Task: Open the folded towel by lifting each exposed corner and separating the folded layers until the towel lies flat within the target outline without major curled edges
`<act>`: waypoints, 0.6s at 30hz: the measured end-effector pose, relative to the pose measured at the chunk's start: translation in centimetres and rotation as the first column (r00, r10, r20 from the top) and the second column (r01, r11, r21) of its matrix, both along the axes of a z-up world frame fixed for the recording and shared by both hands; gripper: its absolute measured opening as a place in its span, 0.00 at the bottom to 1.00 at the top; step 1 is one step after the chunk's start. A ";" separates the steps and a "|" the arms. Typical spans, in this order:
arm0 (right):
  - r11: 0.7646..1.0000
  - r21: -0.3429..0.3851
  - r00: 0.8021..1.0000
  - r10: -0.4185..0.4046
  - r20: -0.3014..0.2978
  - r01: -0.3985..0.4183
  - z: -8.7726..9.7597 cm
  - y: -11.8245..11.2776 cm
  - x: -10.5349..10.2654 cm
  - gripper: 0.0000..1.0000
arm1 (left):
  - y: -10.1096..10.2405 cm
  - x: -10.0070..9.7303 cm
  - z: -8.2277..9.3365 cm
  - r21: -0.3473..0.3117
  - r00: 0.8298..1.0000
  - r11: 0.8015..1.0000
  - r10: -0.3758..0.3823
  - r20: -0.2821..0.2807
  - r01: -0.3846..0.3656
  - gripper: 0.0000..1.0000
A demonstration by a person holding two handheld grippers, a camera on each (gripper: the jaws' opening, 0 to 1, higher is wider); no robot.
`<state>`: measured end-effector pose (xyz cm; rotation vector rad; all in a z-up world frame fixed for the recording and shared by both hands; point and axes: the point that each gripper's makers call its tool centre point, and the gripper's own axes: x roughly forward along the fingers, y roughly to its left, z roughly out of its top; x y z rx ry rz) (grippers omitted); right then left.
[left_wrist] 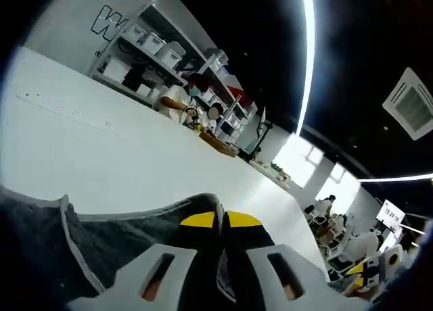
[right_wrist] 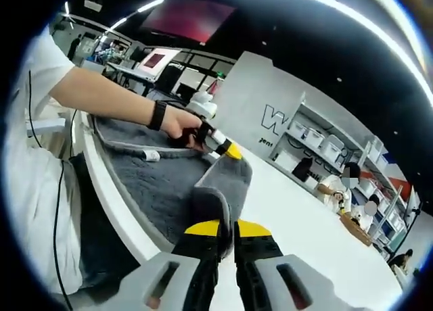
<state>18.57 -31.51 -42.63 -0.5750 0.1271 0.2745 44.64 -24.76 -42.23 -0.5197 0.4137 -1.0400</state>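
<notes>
In the right gripper view the right gripper (right_wrist: 228,224) has its yellow-tipped jaws pressed together on an edge of the grey towel (right_wrist: 159,182), and the cloth rises from the jaws in a rounded fold with a pale hem. In the left gripper view the left gripper (left_wrist: 222,220) is likewise clenched on the same towel (left_wrist: 101,236), whose dark pile and light hem (left_wrist: 71,240) spread out to the left of the jaws. The right gripper view also catches the left gripper (right_wrist: 220,145) from outside, held in the person's hand (right_wrist: 179,125) at the far edge of the cloth, just beside a watch-banded wrist. The towel lies on the white table (left_wrist: 122,155), draped near its edge close to the person's body, and it looks bunched rather than flat. No target outline can be made out here.

Judged from this, both corners are held and the layers are mid-separation. The risk is uneven pulling: if one hand lifts faster, the cloth could slip from the other jaws, or drag off the table edge. The raised fold could also settle back curled
</notes>
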 end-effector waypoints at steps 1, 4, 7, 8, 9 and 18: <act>1.000 -0.003 1.000 0.000 -0.006 0.000 -0.1 -0.1 0.0 0.02 | 0.0 0.0 -0.1 0.006 1.000 1.000 0.001 -0.001 -0.001 0.02; 1.000 -0.007 1.000 0.003 -0.016 -0.003 -0.4 -0.1 0.1 0.02 | 0.0 -0.2 -0.3 0.013 1.000 1.000 -0.011 0.009 0.011 0.02; 1.000 0.004 1.000 0.018 -0.019 -0.018 -0.4 0.3 0.2 0.02 | -0.1 -0.5 -0.5 0.016 1.000 1.000 -0.013 0.011 0.013 0.02; 1.000 0.013 0.999 0.029 -0.017 -0.029 -0.4 0.5 0.2 0.01 | 0.0 -0.4 -0.5 0.017 1.000 1.000 -0.011 0.009 0.011 0.02; 0.999 0.015 0.999 0.036 -0.015 -0.036 -0.3 0.7 0.2 0.00 | 0.0 -0.1 -0.5 0.017 1.000 1.000 -0.007 0.009 0.007 0.02; 0.994 -0.006 0.994 0.109 0.004 -0.109 0.0 3.1 0.3 0.00 | 0.0 -0.4 -0.5 0.017 1.000 1.000 -0.010 0.013 0.010 0.02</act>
